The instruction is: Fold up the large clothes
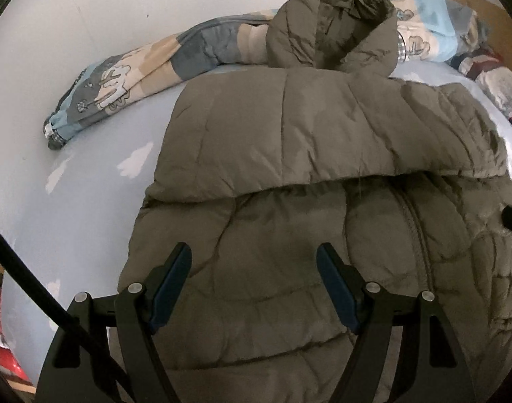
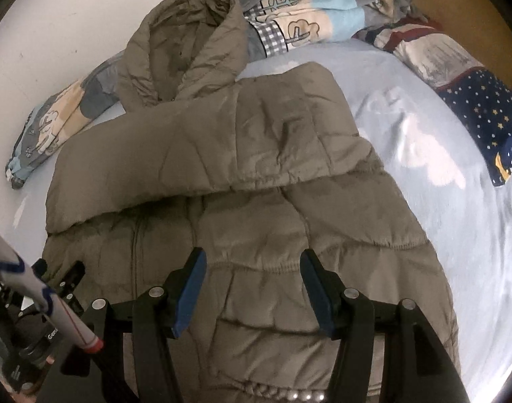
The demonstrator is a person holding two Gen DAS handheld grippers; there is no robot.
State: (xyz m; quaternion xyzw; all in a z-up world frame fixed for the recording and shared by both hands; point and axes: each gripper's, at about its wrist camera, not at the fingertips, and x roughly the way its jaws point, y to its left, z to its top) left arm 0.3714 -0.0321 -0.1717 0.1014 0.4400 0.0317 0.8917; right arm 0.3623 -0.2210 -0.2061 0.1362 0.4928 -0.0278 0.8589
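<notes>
Left wrist view: puffer jacket (image 1: 289, 168), sleeves folded across (hem fold next); left gripper (image 1: 254, 258) and right gripper (image 2: 252, 262) fingers apart, empty, need the hem.

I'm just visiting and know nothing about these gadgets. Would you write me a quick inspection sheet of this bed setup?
Surface: light blue bedsheet with white cloud prints.
Job's things: olive puffer jacket, hood toward the wall, sleeves folded across the chest.
Clutter: patchwork quilt bunched along the wall; star-print bedding.
Grippers: left gripper and right gripper open above the jacket's lower half, holding nothing.
Cables: black cable.
Surroundings: white wall; wooden headboard.
</notes>
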